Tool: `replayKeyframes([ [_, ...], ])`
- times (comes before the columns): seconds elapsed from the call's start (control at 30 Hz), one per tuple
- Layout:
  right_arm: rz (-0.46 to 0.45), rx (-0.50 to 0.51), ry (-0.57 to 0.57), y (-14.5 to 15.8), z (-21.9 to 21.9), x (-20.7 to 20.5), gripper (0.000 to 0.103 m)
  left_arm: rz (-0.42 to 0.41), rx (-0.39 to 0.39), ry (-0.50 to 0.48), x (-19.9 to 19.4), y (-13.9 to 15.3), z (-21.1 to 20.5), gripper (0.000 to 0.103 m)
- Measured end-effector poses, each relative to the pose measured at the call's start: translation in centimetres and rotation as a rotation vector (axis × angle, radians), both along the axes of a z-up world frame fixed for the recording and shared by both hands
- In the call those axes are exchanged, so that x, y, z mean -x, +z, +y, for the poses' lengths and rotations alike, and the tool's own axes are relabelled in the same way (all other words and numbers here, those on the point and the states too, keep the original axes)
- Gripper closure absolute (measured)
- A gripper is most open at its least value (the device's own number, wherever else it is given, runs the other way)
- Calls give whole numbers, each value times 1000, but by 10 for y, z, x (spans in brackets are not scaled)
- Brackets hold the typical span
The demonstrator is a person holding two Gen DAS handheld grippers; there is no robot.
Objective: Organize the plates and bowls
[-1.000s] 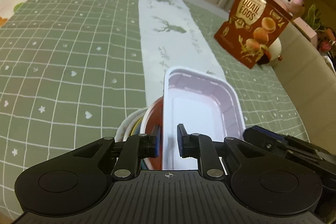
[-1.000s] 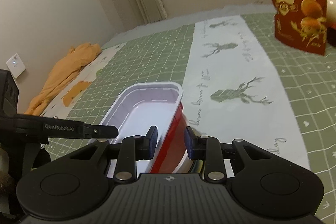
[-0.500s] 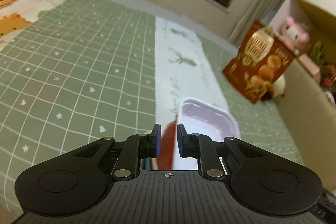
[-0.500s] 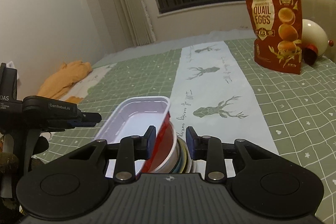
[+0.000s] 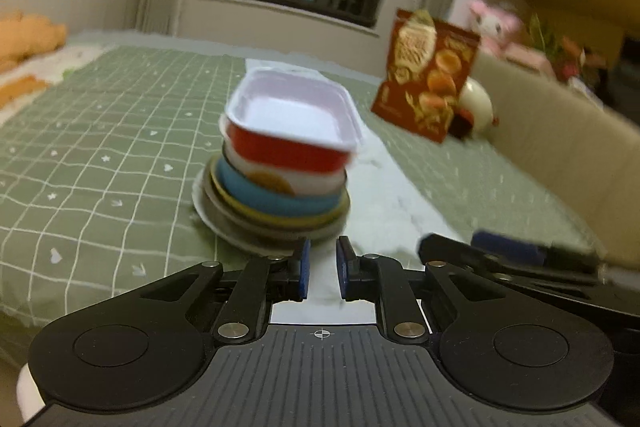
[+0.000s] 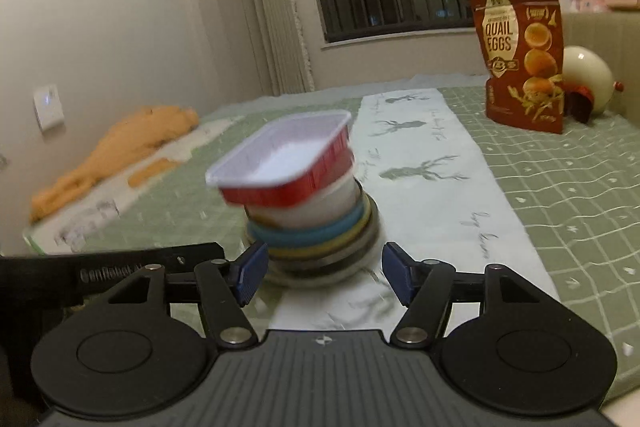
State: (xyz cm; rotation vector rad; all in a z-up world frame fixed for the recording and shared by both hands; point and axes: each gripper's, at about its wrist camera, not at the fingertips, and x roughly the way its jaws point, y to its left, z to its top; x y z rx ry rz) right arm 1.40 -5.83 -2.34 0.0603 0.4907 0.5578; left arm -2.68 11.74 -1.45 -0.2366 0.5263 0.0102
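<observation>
A stack of dishes stands on the white deer-print runner [image 6: 432, 155]. On top sits a red rectangular container [image 5: 288, 131] with a white inside, also in the right wrist view [image 6: 284, 167]. Under it are a white bowl [image 5: 280, 179], a blue bowl [image 6: 316, 231], a yellow plate [image 5: 280, 217] and a grey plate [image 5: 224, 215]. My left gripper [image 5: 322, 273] is empty, its fingers a narrow gap apart, just in front of the stack. My right gripper [image 6: 320, 277] is open and empty, close in front of the stack's base.
A quail eggs bag [image 6: 520, 59] stands at the back right beside a cream round object [image 6: 588, 79]. Orange cloth [image 6: 120, 155] lies at the left. A beige wall [image 5: 560, 147] borders the green checked cloth [image 5: 100, 155] on the right. A window is behind.
Both grippers let go of the red container and pulled back from the stack. The right gripper opened wide. The container now rests on top of the stack.
</observation>
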Motion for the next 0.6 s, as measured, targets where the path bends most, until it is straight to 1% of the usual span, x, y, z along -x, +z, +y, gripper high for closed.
replayKeyframes([
  [0.03,-10,18,0,-4,-1,7,38,-4,-19,7,6,-3,-8,87],
  [0.07,-15,24,-2,-8,-3,12,38,-12,-23,17,11,-4,-12,87],
  [0.13,-20,15,-14,-17,-10,21,34,-21,-28,39,19,-7,-18,87],
  [0.17,-22,10,-18,-21,-13,25,33,-17,-43,52,26,-9,-20,87],
  [0.2,-21,11,-22,-25,-16,27,33,-15,-61,71,31,-9,-23,87],
  [0.33,15,25,-30,-33,-18,30,33,-23,-175,151,48,-12,-38,87],
  [0.4,30,23,-18,-32,-17,31,33,-15,-180,141,52,-11,-40,87],
  [0.47,22,31,-17,-31,-15,33,33,-4,-158,135,52,-10,-38,87],
  [0.6,20,41,-18,-27,-11,34,33,4,-160,151,52,-10,-34,87],
])
